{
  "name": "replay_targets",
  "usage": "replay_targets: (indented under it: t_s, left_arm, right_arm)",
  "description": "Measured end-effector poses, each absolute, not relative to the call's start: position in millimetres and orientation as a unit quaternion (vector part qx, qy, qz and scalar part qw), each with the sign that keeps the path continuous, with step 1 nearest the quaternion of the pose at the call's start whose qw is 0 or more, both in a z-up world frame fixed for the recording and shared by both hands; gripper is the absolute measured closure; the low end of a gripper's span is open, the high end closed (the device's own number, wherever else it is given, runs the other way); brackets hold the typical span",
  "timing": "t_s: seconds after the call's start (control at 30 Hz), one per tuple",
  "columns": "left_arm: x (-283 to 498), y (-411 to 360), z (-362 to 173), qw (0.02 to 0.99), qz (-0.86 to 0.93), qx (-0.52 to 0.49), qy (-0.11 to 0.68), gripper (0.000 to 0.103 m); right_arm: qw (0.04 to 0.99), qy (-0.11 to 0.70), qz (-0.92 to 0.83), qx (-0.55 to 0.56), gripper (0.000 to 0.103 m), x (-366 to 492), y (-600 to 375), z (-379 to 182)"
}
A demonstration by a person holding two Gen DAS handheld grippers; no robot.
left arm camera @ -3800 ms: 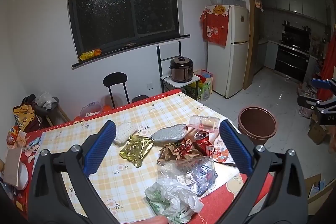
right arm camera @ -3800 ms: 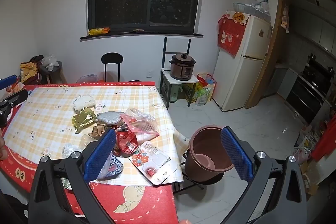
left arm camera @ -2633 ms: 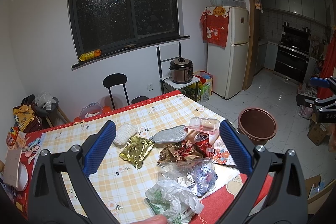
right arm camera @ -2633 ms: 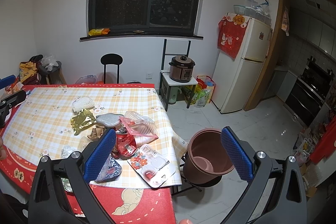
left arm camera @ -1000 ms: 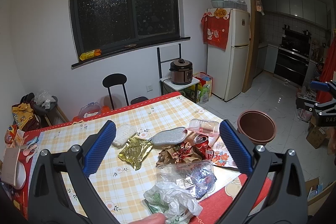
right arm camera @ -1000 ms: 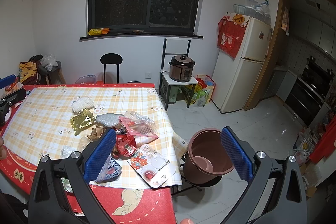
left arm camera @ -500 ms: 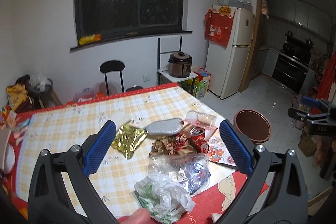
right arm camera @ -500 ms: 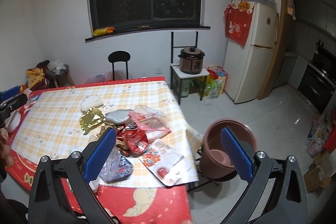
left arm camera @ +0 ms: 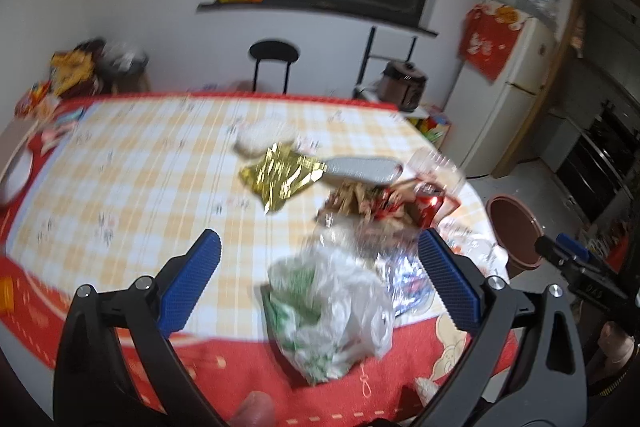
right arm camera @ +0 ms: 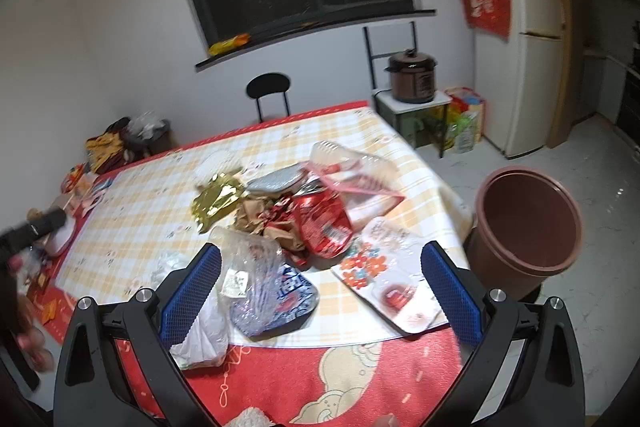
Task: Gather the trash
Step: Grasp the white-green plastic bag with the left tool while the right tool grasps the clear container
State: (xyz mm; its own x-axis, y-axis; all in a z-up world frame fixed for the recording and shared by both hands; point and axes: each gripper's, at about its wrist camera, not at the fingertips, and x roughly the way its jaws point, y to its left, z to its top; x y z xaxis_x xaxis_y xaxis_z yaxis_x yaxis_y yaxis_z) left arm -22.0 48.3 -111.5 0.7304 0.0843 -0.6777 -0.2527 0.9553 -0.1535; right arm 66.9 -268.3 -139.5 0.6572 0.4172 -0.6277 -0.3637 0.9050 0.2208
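Trash lies on the checked tablecloth [left arm camera: 132, 187]. A white-green plastic bag [left arm camera: 332, 311] sits at the near edge, between the jaws of my open, empty left gripper [left arm camera: 320, 283]. A gold foil wrapper [left arm camera: 280, 179], a grey pouch [left arm camera: 360, 169], a crushed red can [right arm camera: 320, 223], brown paper [right arm camera: 256, 215], a clear blue-printed bag [right arm camera: 264, 287], a pink-rimmed clear box [right arm camera: 352, 167] and a flat blister pack [right arm camera: 384, 275] lie in a heap. My right gripper [right arm camera: 320, 283] is open and empty above the heap's near side. A brown bin [right arm camera: 524, 227] stands on the floor right of the table.
A black chair [right arm camera: 268, 95] stands behind the table. A rice cooker [right arm camera: 412, 75] sits on a small stand, a fridge [right arm camera: 516, 47] beyond. A white plate [left arm camera: 12, 171] and snack packets lie at the table's left end.
Both grippers have tilted down and moved closer over the table; the views are blurred by motion. The trash has not moved. Both stay open.
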Motion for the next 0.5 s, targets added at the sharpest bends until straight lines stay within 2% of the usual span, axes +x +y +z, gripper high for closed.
replay_targets:
  t_s: [0.2,0.5]
  left_arm:
    - [-28.0,32.7,-135.6,0.914,0.122,-0.132,0.365,0.006]
    - [-30.9,13.2,-165.1,0.892,0.145,-0.167,0.395,0.008]
  right_arm:
    - [0.895,0.374,0.243,0.002,0.005,72.7,-267.2,-150.2]
    - [0.861,0.409,0.301,0.012,0.005,77.8,-277.2,-176.0]
